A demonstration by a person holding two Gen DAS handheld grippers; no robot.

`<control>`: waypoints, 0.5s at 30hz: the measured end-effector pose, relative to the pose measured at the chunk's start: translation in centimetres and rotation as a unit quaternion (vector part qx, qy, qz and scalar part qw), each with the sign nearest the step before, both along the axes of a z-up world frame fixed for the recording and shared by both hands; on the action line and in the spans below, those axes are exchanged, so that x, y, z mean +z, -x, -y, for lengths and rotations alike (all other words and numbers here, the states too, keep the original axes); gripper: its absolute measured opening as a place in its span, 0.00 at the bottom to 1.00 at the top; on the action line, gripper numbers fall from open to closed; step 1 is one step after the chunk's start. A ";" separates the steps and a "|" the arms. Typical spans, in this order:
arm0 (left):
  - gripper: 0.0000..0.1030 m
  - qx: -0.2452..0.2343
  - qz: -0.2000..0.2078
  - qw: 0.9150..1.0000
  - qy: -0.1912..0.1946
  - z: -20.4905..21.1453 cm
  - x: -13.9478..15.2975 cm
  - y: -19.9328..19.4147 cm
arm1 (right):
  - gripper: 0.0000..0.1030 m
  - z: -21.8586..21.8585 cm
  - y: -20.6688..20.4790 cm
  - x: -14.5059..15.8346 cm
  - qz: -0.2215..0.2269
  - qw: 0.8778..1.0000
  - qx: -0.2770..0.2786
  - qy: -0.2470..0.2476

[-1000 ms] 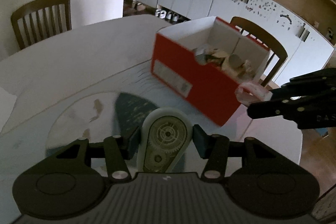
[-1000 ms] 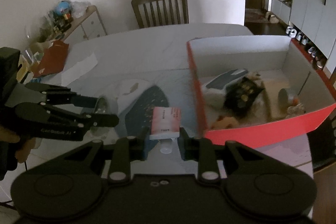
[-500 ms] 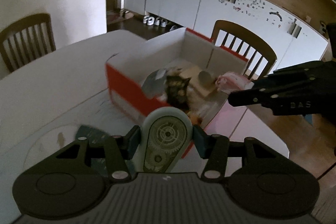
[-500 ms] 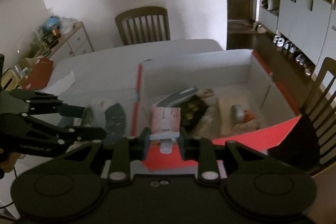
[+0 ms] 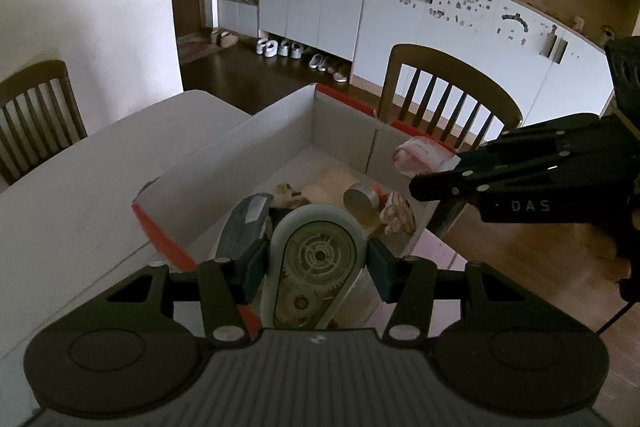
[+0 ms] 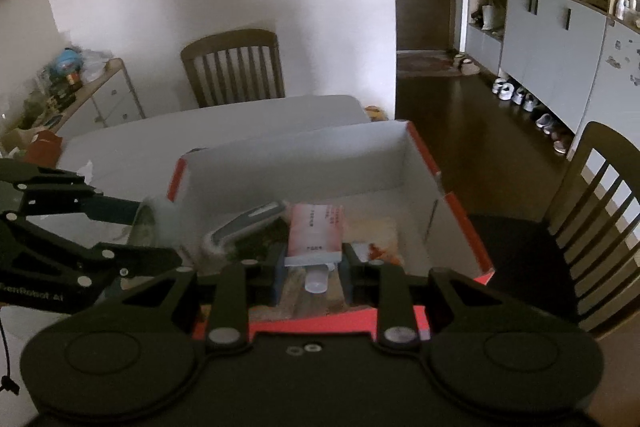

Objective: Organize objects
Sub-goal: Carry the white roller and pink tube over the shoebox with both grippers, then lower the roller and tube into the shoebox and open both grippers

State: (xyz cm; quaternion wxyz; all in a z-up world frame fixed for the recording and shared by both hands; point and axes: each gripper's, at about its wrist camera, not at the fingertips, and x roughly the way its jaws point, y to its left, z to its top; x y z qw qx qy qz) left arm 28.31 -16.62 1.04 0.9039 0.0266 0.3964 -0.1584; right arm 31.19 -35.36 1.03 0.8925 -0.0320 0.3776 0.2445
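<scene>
Red cardboard walls of the open box [image 6: 460, 223] now lie directly beneath both claws, so the step in hand looks like the carry-over ending and the drop about to begin. The left gripper [image 5: 316, 259] pinches a pale, clear-faced correction-tape dispenser [image 5: 316, 267] between its pads; straight ahead of and below it sit the things already in the box, a grey-blue case [image 5: 244, 223] and a small metal tin [image 5: 358, 201]. The right gripper [image 6: 314, 267] is pressed on a pink tube [image 6: 316, 231], cap toward the camera, hanging over the box's near half.

Next, I judge, each claw should dip a little inside the walls and spread, choosing a bare patch of floor so nothing lands on the case or tin.

A second ago both claws were over the table beside the box, with its red side ahead of them; since then they have travelled across its rim, grips unchanged.
</scene>
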 end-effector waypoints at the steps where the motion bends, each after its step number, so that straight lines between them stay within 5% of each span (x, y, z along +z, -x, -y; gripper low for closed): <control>1: 0.51 0.000 -0.002 1.000 -0.002 0.2 -0.1 -0.5 | 0.25 0.1 -0.5 -0.2 0.000 1.000 -0.001 0.003; 15: 0.49 -0.006 -0.027 0.999 -0.043 3.5 -3.2 -5.7 | 0.25 -0.6 -6.8 -3.2 -0.028 0.999 -0.001 0.028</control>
